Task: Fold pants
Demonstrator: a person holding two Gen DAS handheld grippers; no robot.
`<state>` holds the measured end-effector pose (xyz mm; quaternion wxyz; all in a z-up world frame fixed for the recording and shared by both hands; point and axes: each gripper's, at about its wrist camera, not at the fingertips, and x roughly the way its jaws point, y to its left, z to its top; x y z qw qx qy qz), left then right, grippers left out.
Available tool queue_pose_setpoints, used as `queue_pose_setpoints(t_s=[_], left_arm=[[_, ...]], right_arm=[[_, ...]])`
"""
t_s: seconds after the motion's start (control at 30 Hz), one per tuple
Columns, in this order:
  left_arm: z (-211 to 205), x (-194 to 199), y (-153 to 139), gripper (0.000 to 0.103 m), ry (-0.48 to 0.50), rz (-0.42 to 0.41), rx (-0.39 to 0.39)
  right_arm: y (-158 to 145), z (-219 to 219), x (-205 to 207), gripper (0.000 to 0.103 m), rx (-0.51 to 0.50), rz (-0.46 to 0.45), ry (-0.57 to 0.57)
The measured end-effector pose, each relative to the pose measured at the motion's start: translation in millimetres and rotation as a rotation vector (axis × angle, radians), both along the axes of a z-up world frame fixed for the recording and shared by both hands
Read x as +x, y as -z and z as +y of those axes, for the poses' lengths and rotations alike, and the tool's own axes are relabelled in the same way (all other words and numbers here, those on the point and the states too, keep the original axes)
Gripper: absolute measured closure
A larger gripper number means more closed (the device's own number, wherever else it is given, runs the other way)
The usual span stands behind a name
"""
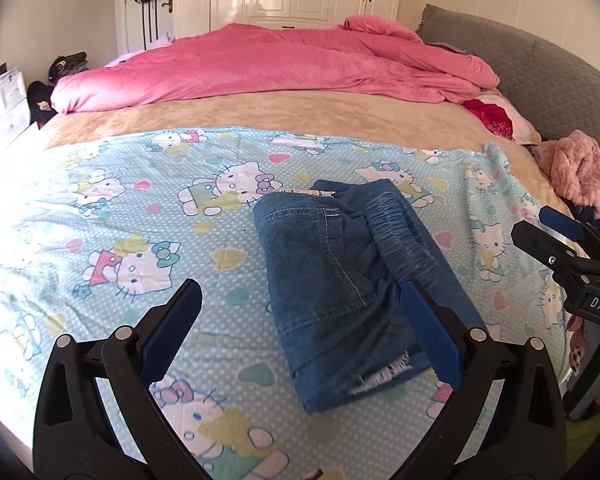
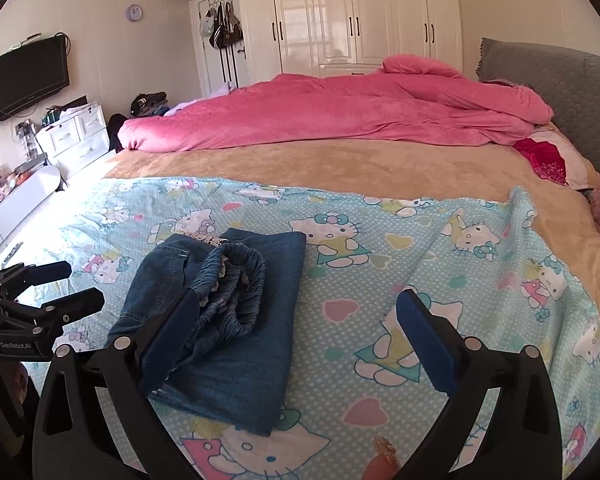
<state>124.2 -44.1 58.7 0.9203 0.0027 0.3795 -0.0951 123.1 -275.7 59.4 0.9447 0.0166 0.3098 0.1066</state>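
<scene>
The pants (image 1: 352, 292), of blue denim, are seen folded into a compact bundle on the cartoon-cat sheet (image 1: 100, 208) that covers the near part of the bed (image 1: 300, 112), toward its near edge. The elastic waistband (image 2: 228, 280) is bunched on top of the fold. The left gripper (image 1: 300, 334) is held above the sheet with its fingers spread wide and nothing between the pads. The right gripper (image 2: 296, 342) is likewise held wide open and empty, just beside the bundle. A pink duvet (image 1: 276, 64) is heaped along the far edge.
</scene>
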Motion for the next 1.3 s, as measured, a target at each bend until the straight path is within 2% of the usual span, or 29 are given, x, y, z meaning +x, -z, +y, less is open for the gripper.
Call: queue_pose_setpoints(t_s=[0.3, 0.83, 1.3], left_arm=[[6, -33, -11, 0.009, -0.023, -0.036, 0.012], [9, -81, -12, 0.009, -0.04, -0.06, 0.007], [9, -106, 7, 0.009, -0.046, -0.024, 0.022]], right_arm=[[-13, 4, -34, 0.005, -0.014, -0.038, -0.012], [-27, 10, -78, 0.004, -0.02, -0.075, -0.034], [-17, 10, -101, 0.004, -0.018, -0.047, -0.043]])
